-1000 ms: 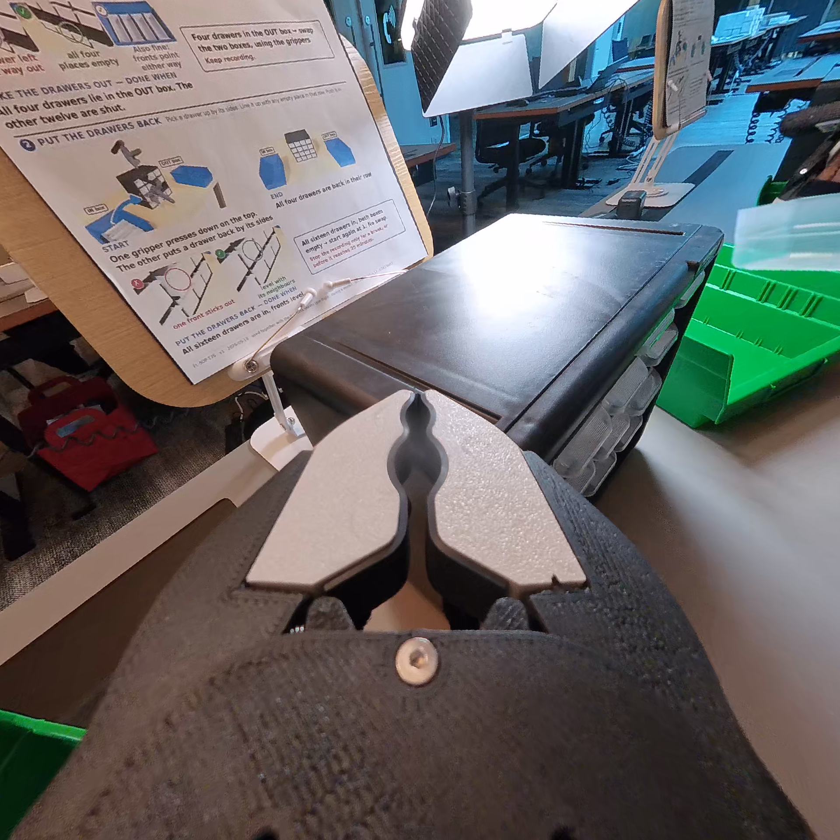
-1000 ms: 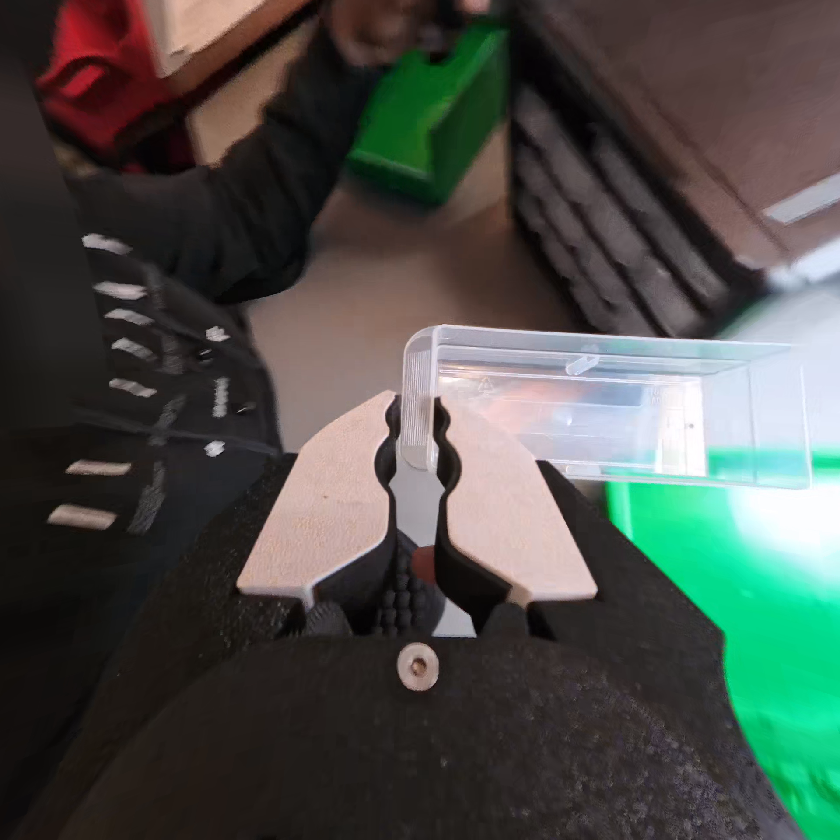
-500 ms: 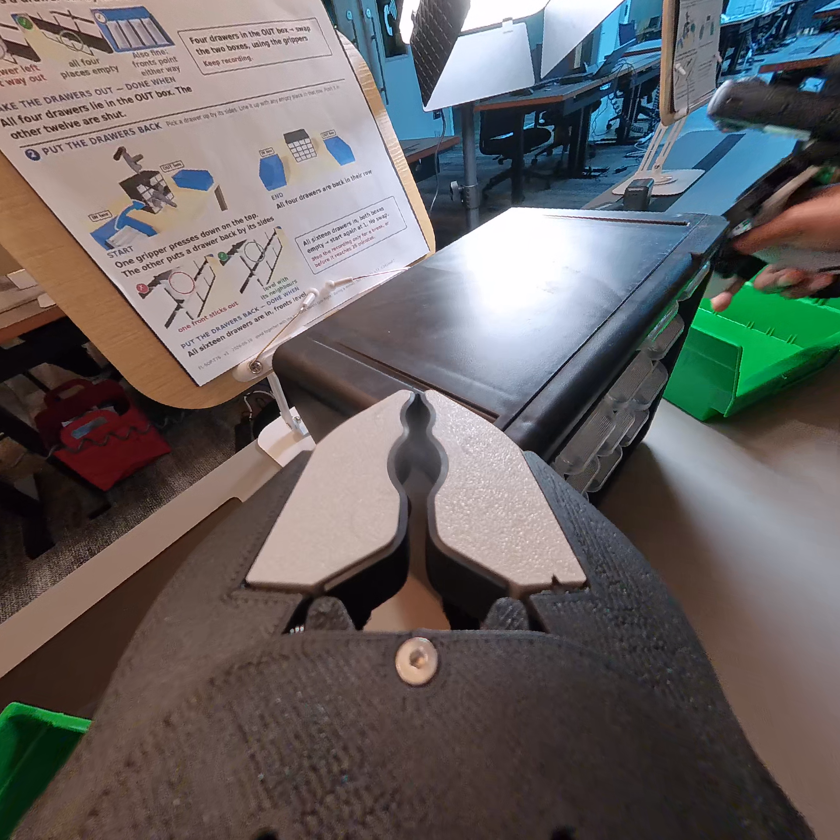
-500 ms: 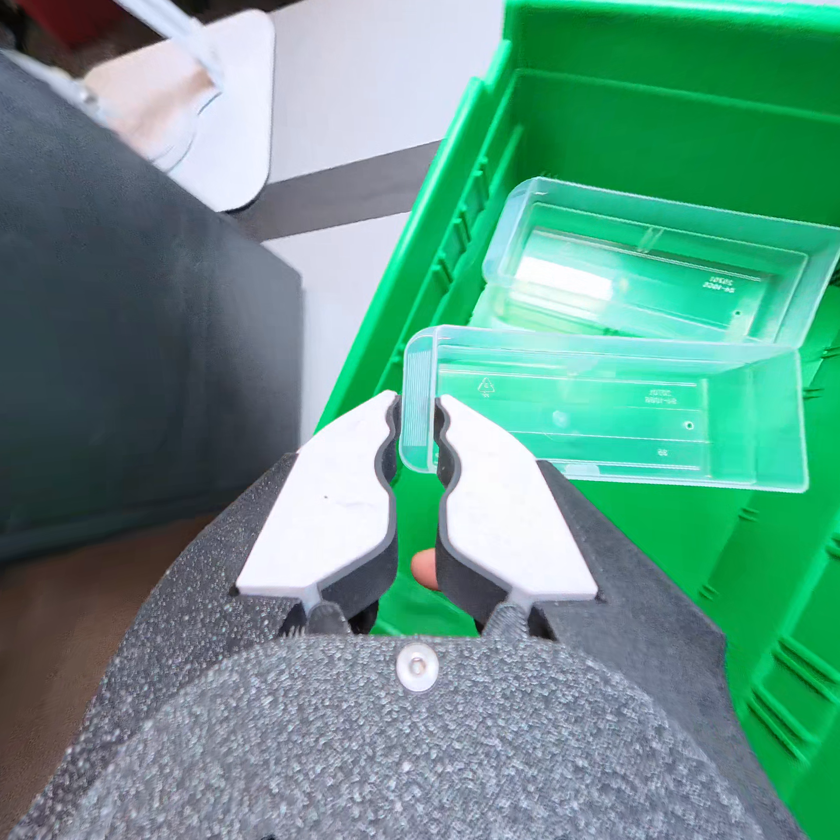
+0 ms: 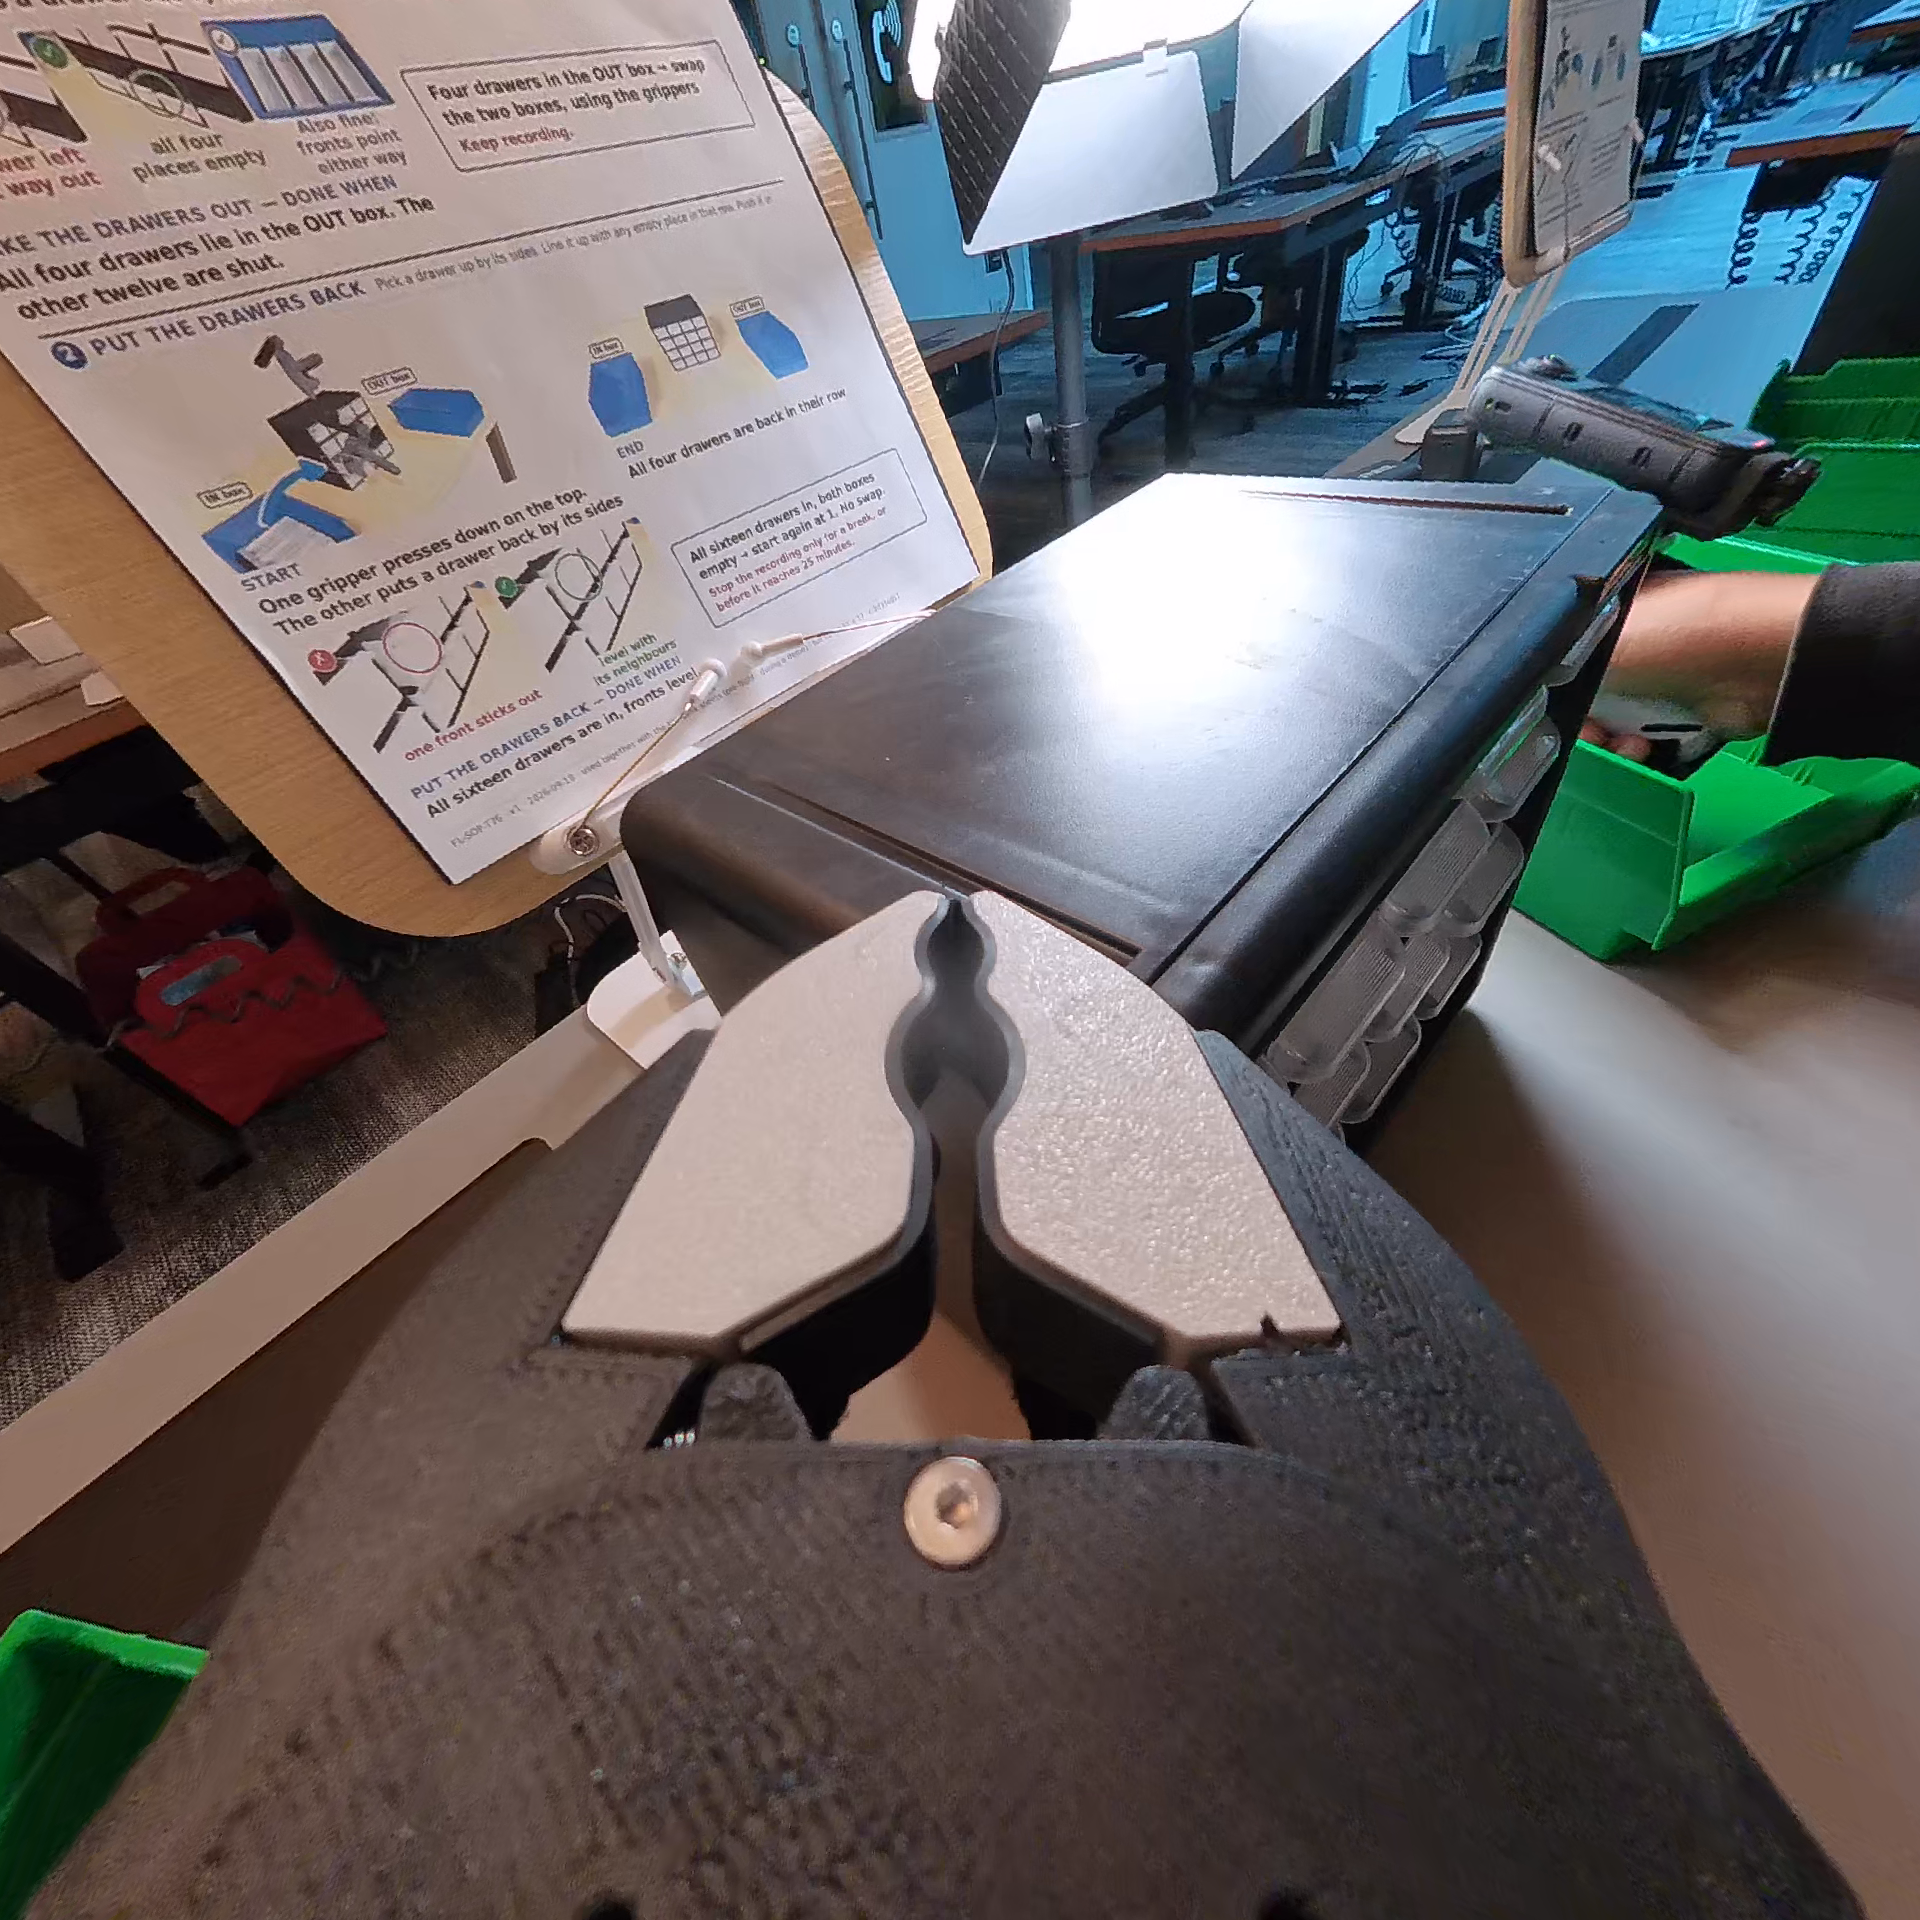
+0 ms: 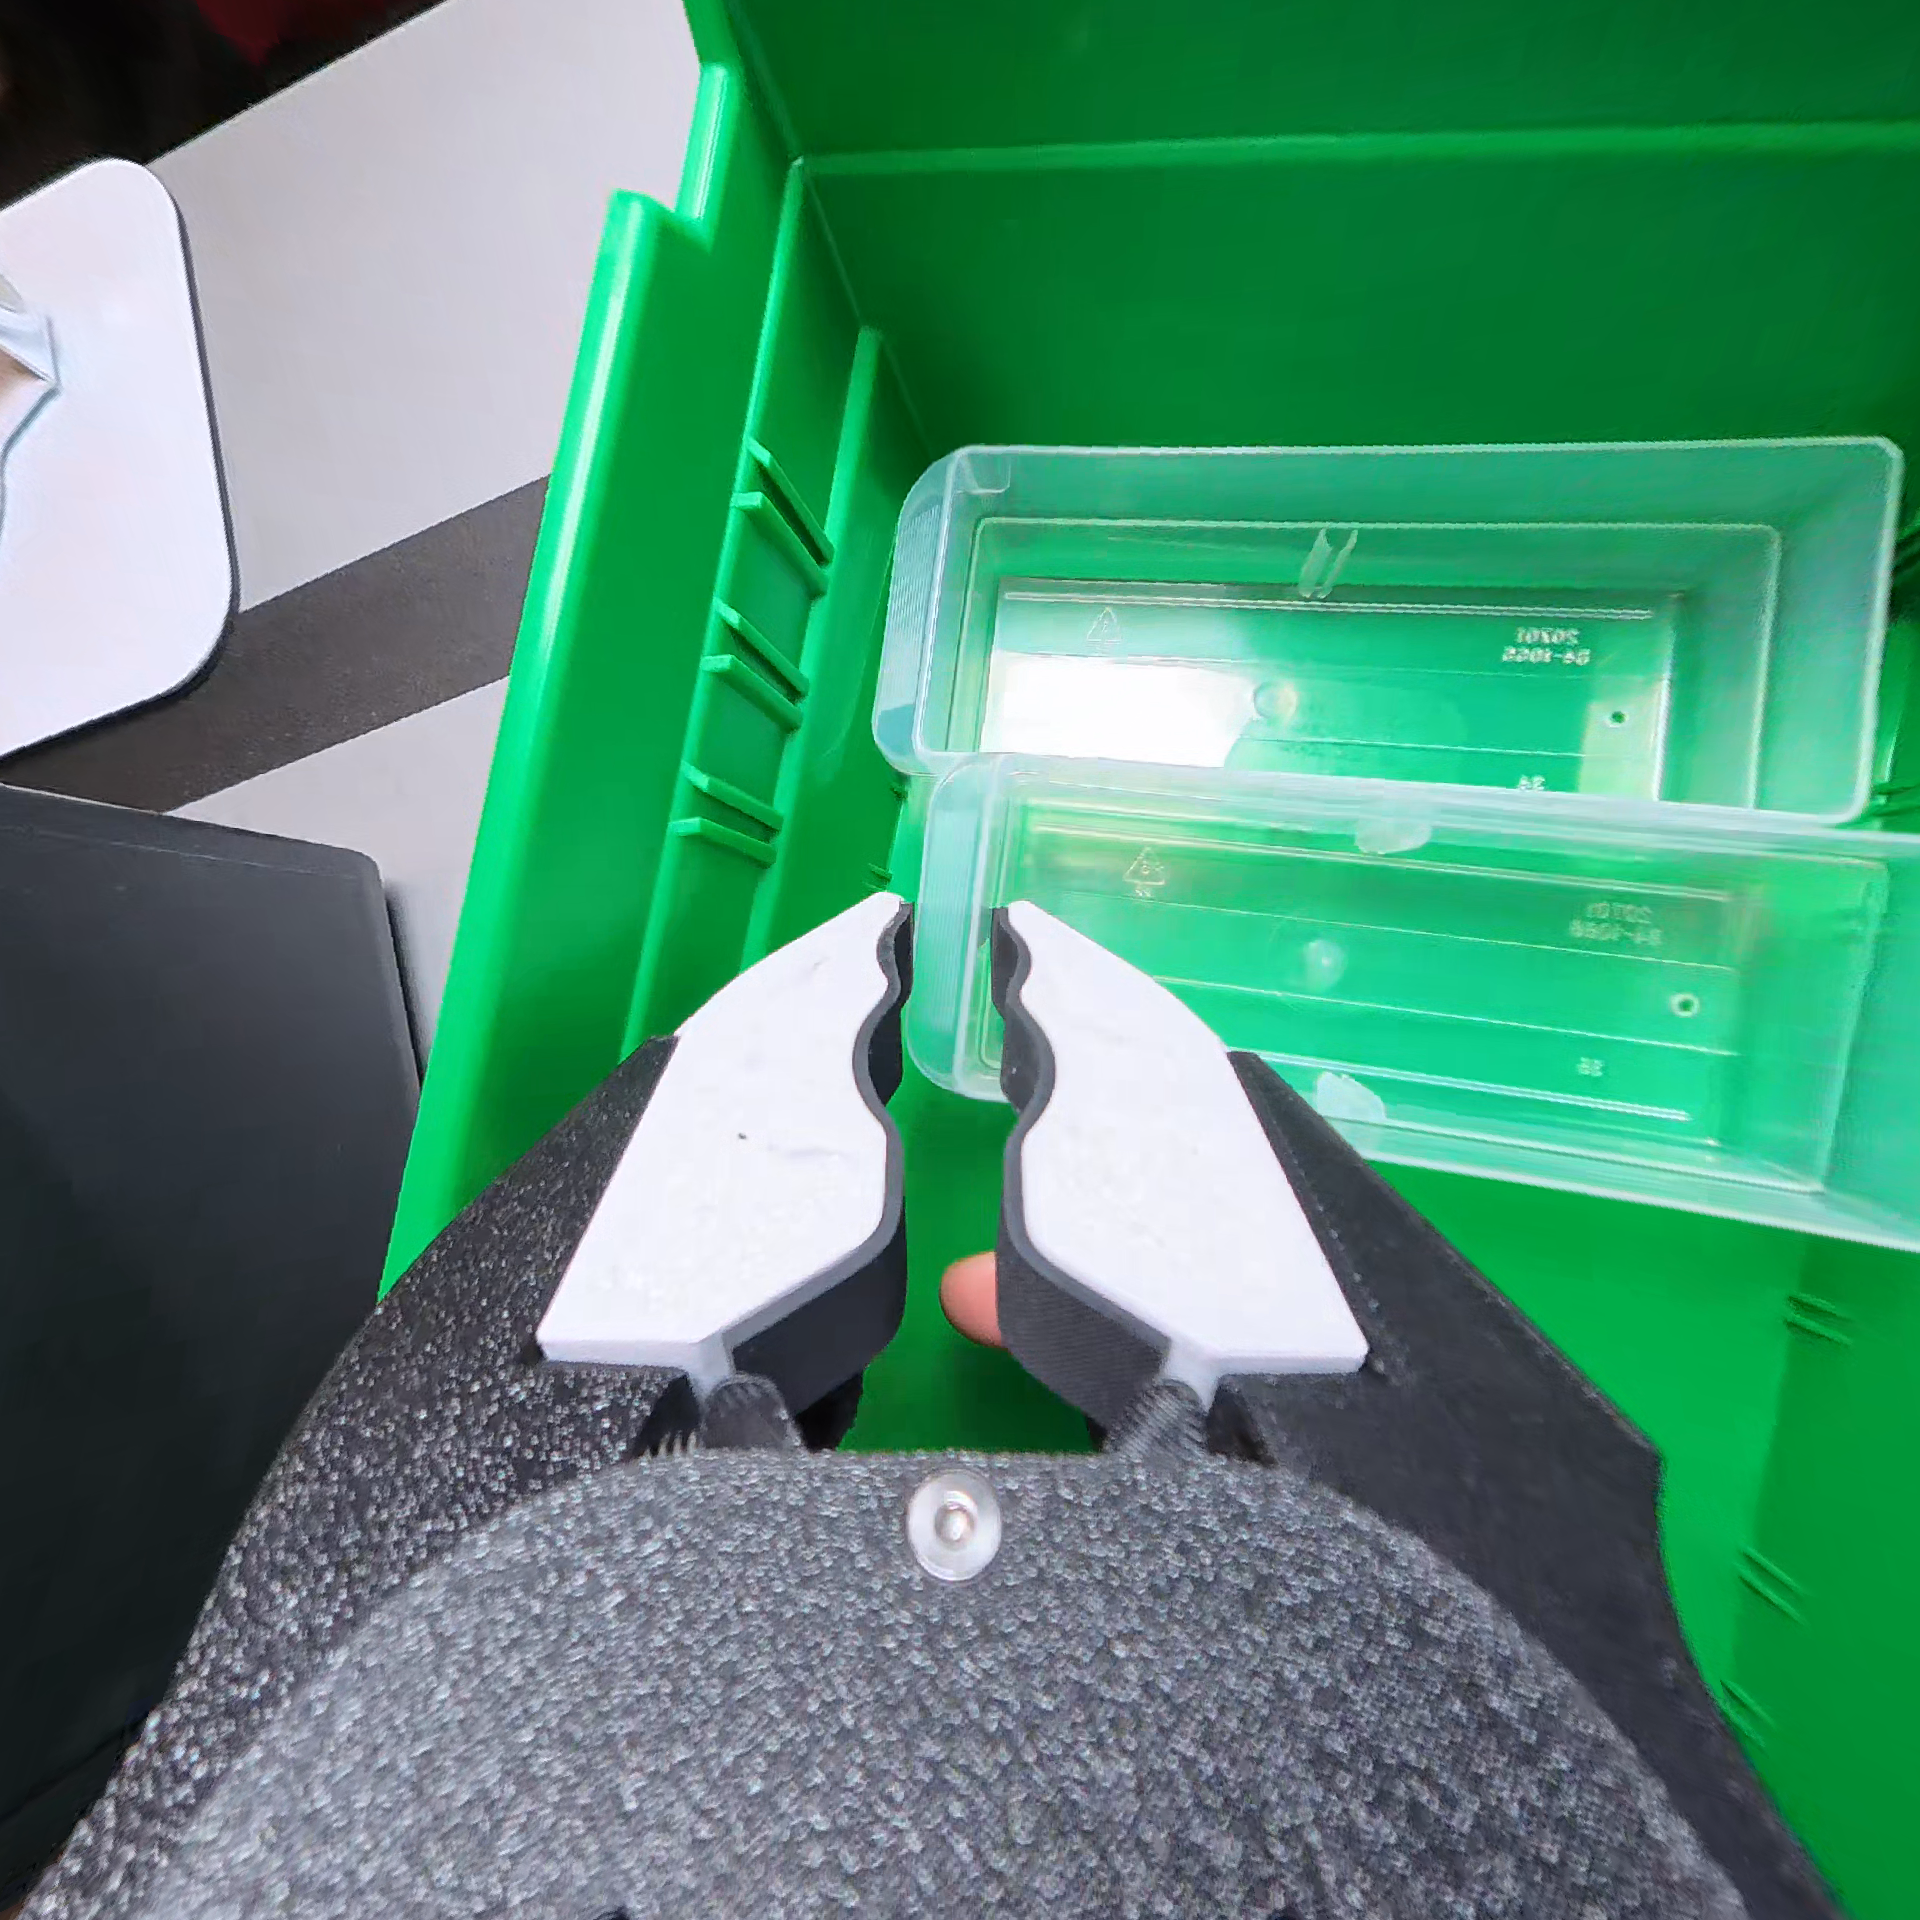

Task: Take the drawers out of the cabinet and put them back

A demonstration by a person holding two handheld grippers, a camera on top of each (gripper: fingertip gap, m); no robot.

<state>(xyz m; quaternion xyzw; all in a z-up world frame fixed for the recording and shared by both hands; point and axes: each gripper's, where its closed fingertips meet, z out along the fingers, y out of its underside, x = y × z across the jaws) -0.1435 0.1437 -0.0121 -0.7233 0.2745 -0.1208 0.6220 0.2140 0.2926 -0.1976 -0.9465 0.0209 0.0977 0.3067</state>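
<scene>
my right gripper [image 6: 951, 914] has its jaws apart around the near drawer's [image 6: 1455, 997] end wall. my left gripper [image 5: 961, 914] has its jaws together. pulling out crooked could snag it and knock the drawer at one o'clock [image 6: 1382, 634].

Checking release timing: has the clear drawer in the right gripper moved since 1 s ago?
Yes. The clear drawer went from beside the cabinet front down into the green bin, next to another drawer; right gripper now open.

The left tongs [image 5: 954, 920] sit closed, tips meeting at the near corner of the black cabinet [image 5: 1195, 707], whose clear drawers [image 5: 1423, 925] face right. A paper instruction sheet on a wooden board [image 5: 468, 416] stands behind. A hand [image 5: 1704, 665] reaches over the green bin [image 5: 1662, 873] on the desk [image 5: 1662, 1195].
</scene>
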